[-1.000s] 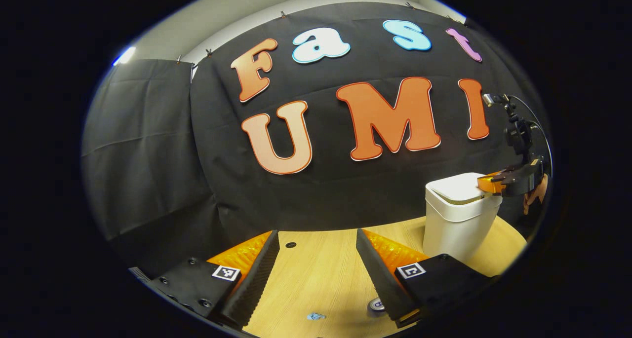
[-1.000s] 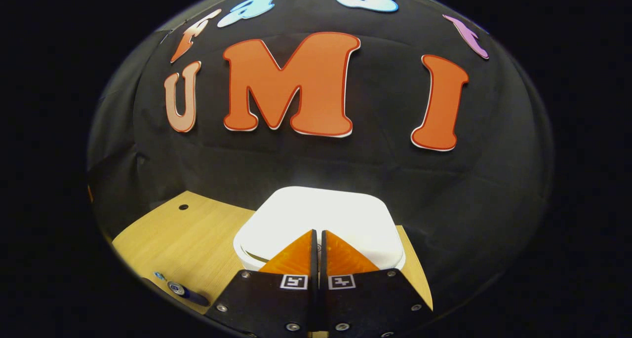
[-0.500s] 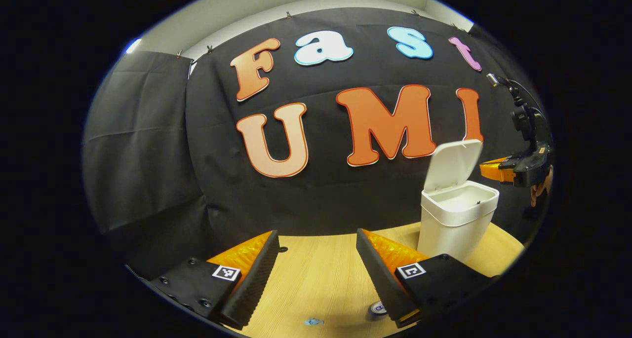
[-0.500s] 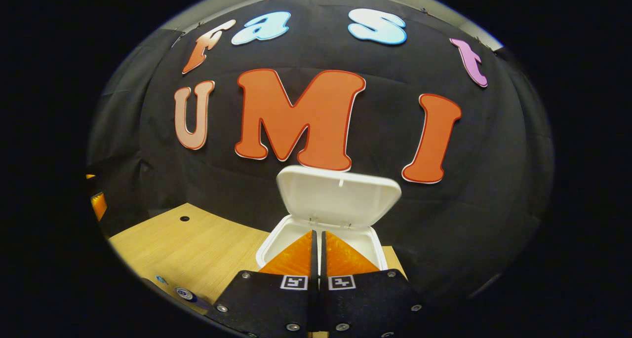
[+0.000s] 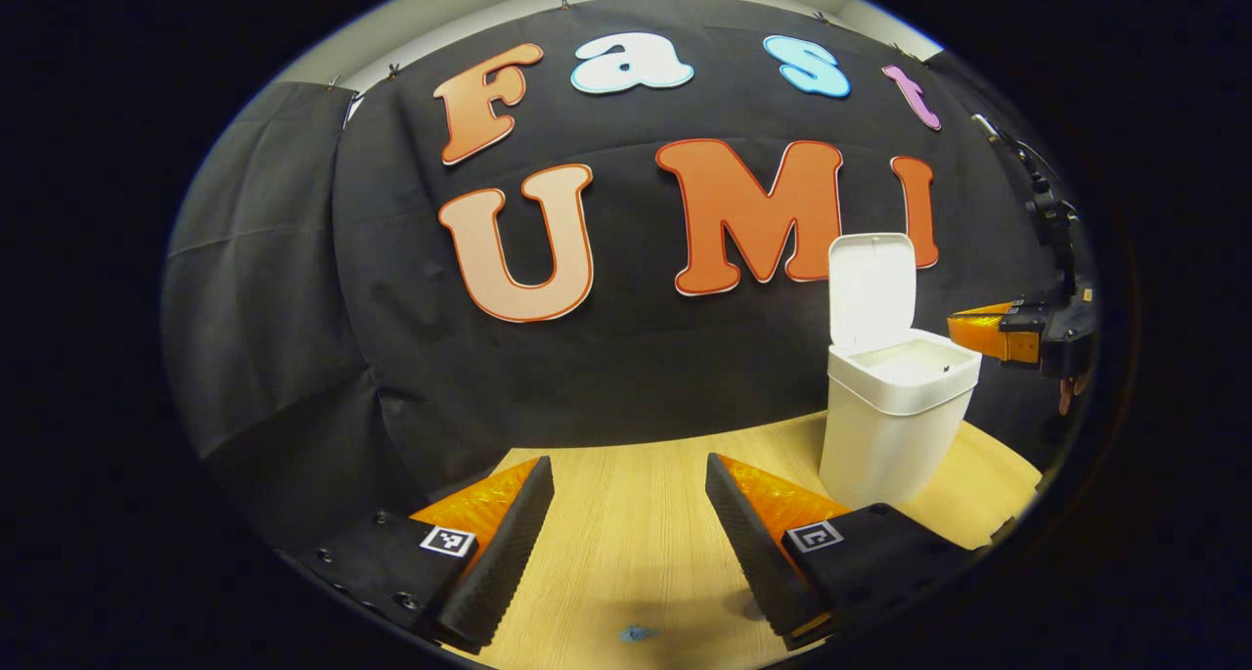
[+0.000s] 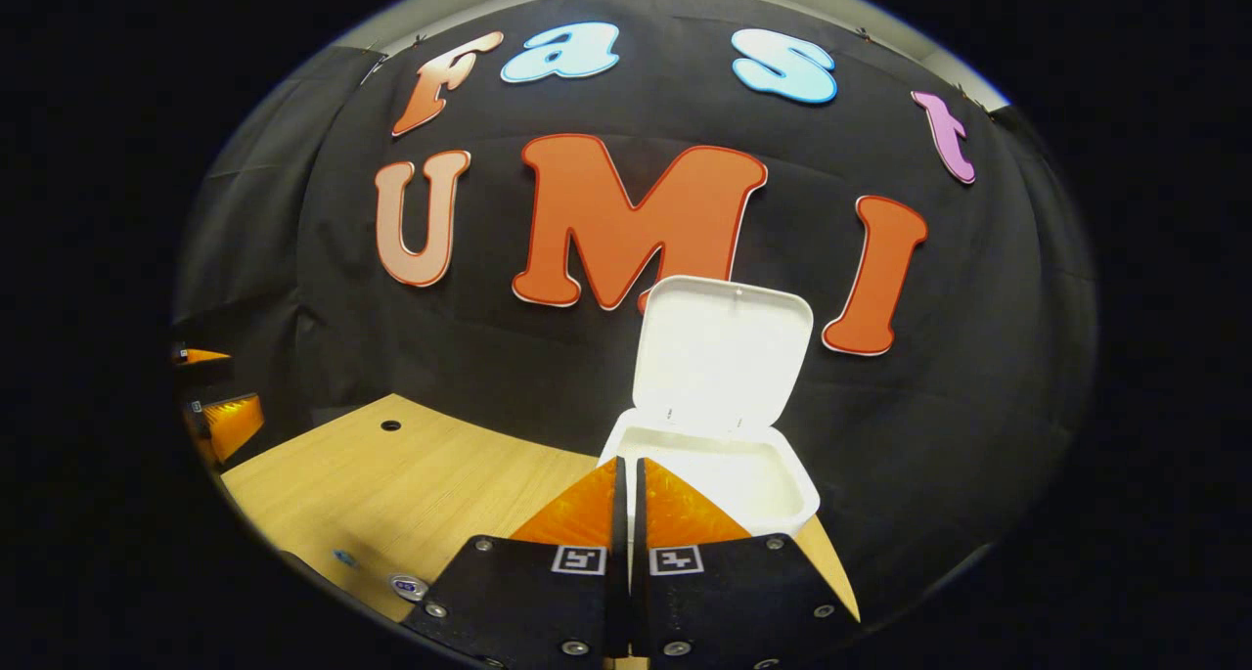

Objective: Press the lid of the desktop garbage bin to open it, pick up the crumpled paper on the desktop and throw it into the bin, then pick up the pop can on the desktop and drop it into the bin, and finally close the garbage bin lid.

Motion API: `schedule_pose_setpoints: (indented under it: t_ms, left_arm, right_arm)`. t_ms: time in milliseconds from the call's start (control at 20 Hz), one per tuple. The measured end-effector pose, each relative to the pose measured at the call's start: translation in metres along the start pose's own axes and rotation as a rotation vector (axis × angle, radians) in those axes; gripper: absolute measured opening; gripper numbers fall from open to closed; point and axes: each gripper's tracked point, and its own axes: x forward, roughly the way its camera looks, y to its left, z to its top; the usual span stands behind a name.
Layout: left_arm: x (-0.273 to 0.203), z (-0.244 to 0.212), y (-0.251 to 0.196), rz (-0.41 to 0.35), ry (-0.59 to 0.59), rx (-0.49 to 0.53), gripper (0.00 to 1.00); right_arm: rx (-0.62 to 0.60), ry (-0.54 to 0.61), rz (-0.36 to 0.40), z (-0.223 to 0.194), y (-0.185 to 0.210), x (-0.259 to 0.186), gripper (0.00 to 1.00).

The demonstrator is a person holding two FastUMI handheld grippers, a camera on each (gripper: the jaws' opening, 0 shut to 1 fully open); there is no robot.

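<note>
**Bin lid up, both tools empty**

In the left gripper view, the white desktop garbage bin (image 5: 895,421) stands at the right of the frame on the wooden table (image 5: 636,533), close to the black cloth wall. Its lid (image 5: 871,289) is swung up and stands nearly upright at the back rim, so the mouth of the bin is uncovered. The left tool (image 5: 629,538) sits at the bottom centre of this view with its fingers spread wide apart and nothing between them; bare table shows in the gap. A small blue speck (image 5: 634,634) lies on the table at the bottom edge, too small to tell what it is. At the far right edge, level with the bin's rim and just beside it without touching, the right tool (image 5: 963,328) points toward the bin, with part of a hand (image 5: 1071,386) below it.

In the right gripper view, the right tool (image 6: 627,479) is at the bottom centre, its fingers closed together with only a thin slit between them and nothing gripped. Just beyond its tips the open bin (image 6: 714,469) shows its pale interior, the lid (image 6: 724,352) raised behind it. At the lower left, near the table's (image 6: 411,494) front edge, lies a small round metallic thing (image 6: 409,586), possibly the top of the pop can, though it is mostly cut off. The left tool (image 6: 220,421) appears at the far left edge.
</note>
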Motion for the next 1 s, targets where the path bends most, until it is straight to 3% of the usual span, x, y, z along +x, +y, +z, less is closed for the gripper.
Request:
schedule_pose_setpoints:
  t_ms: [50, 100, 450, 750, 800, 900, 1000]
  left_arm:
    - [0.003, -0.006, 0.001, -0.013, 0.012, -0.004, 0.96]
    - [0.005, -0.013, 0.001, -0.029, 0.028, -0.01, 0.99]
    - [0.022, -0.061, -0.001, -0.127, 0.183, -0.035, 0.99]
    - [0.026, -0.117, -0.001, -0.187, 0.345, -0.047, 1.0]
    - [0.025, -0.127, -0.002, -0.198, 0.371, -0.048, 1.0]
    - [0.024, -0.144, -0.007, -0.221, 0.421, -0.052, 0.96]
    - [0.023, -0.162, -0.008, -0.239, 0.472, -0.06, 1.0]
  right_arm:
    - [0.0, 0.014, 0.009, -0.006, 0.008, -0.001, 0.02]
    - [0.001, 0.025, 0.018, -0.01, 0.015, -0.003, 0.04]
    - [0.001, 0.121, 0.074, -0.043, 0.067, -0.011, 0.11]
    - [0.026, 0.172, 0.108, -0.07, 0.097, -0.017, 0.47]
    - [0.03, 0.181, 0.117, -0.075, 0.102, -0.018, 0.58]
    - [0.027, 0.197, 0.133, -0.086, 0.112, -0.023, 0.65]
    - [0.018, 0.213, 0.151, -0.098, 0.122, -0.027, 0.78]
